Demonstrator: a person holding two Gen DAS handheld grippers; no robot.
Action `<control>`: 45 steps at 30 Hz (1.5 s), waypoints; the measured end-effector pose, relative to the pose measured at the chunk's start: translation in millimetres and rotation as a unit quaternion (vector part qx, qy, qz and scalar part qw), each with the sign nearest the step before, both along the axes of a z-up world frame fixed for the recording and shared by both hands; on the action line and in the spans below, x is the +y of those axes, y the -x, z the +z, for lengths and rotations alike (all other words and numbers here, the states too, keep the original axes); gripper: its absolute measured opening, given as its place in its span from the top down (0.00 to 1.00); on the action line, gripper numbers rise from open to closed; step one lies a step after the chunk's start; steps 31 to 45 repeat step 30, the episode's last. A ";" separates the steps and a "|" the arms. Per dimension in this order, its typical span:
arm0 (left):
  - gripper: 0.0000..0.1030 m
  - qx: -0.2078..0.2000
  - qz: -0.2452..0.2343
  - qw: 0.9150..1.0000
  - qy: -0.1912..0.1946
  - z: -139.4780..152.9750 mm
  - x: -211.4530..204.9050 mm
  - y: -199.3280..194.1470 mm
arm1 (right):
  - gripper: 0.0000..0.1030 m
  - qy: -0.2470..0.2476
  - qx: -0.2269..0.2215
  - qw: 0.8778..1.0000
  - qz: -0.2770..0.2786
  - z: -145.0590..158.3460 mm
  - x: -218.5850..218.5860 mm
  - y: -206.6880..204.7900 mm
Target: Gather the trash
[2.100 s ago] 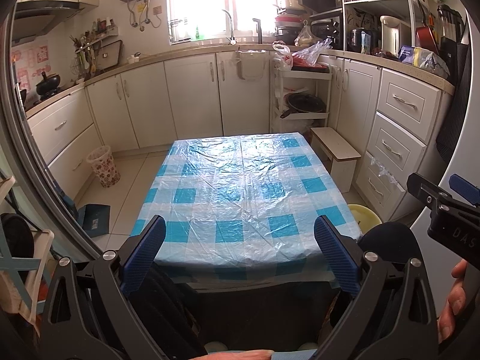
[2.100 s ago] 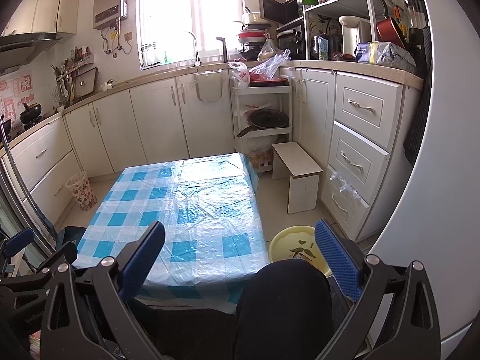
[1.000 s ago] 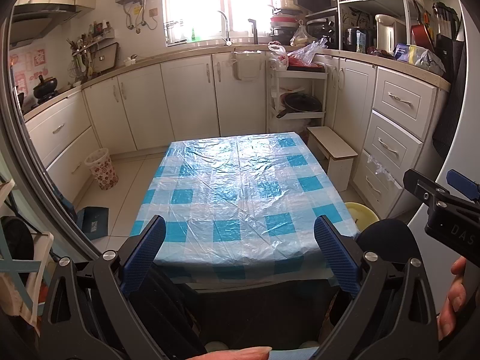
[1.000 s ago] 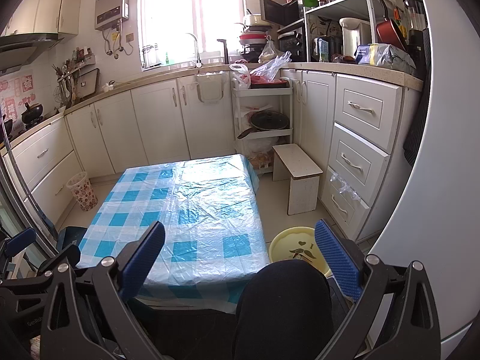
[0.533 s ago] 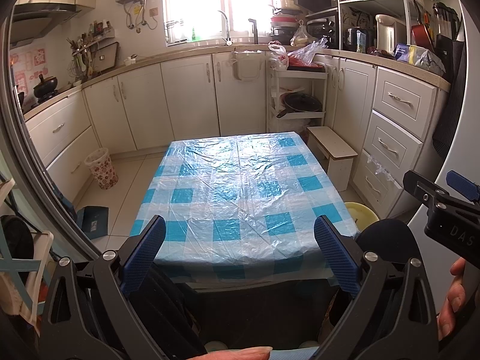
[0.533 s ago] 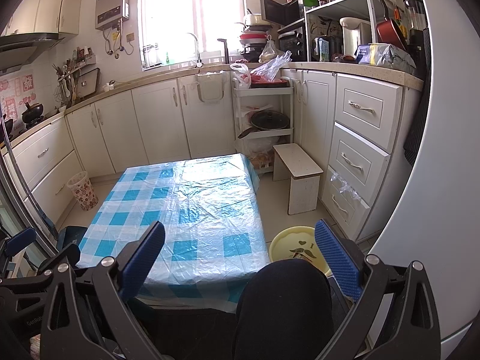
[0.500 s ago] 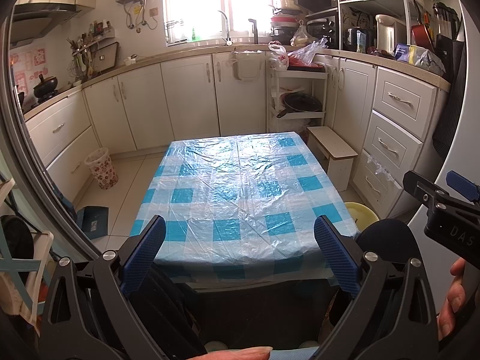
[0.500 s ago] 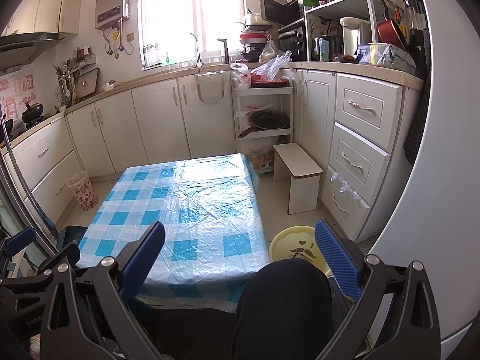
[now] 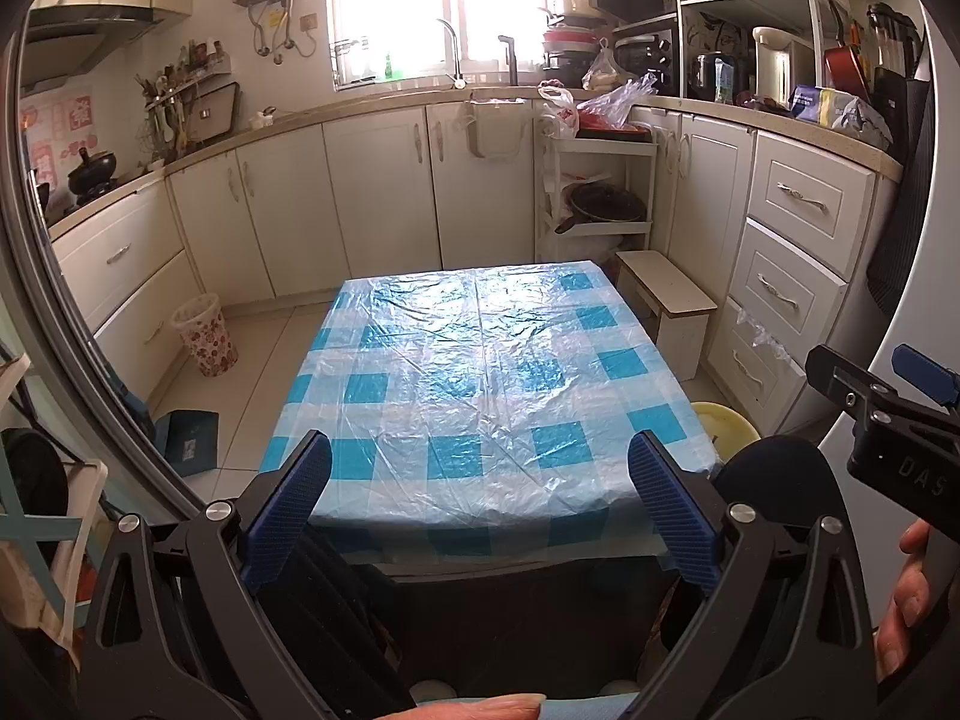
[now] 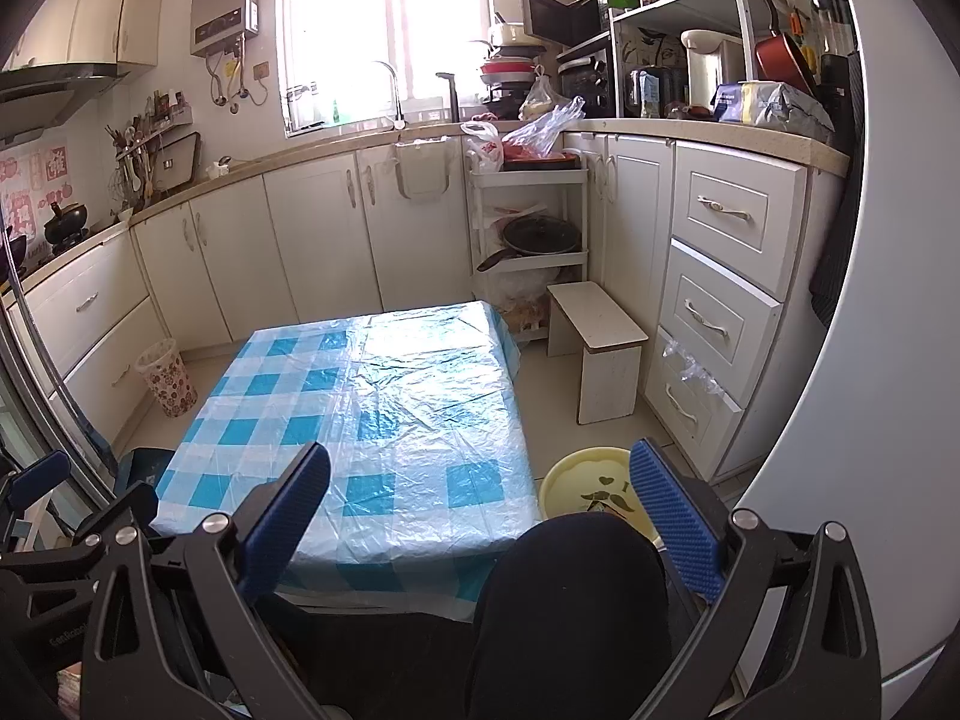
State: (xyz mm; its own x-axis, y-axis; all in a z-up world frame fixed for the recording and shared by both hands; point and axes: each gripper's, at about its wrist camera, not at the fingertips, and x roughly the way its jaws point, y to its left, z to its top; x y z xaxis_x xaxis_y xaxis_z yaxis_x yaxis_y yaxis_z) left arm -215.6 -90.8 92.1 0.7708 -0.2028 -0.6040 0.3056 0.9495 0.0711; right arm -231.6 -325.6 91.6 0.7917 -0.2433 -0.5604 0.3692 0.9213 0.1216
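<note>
small kitchen w/ a low table in the middle, tabletop [image 9: 480, 360] covered by a blue-and-white check plastic sheet, wrinkled and shiny, nothing lying on it. no loose trash visible on it in either view. left gripper [image 9: 480, 504] hangs over the near edge of the table, fingers [image 9: 288, 498] spread wide, nothing between them. right gripper [image 10: 480, 516] is just to its right, over the near right corner, fingers [image 10: 672, 516] also wide apart and holding nothing. person's dark-clad knee [image 10: 570, 600] sits below the right gripper. floral wastebasket [image 9: 204, 336] stands on the floor by the left cabinets, well apart from the table. yellow basin [image 10: 585, 492] on the floor just beside the table's right near corner. small white stool [image 10: 600, 348] near the drawers at right. part of a hand [image 9: 906, 594] shows at the right edge of the left view, under the other gripper's body.
</note>
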 end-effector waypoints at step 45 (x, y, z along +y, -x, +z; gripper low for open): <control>0.08 0.025 0.045 0.999 -0.010 -36.8 -0.8 -100.2 | 0.07 -0.013 0.051 0.996 0.077 -48.8 2.0 -132.2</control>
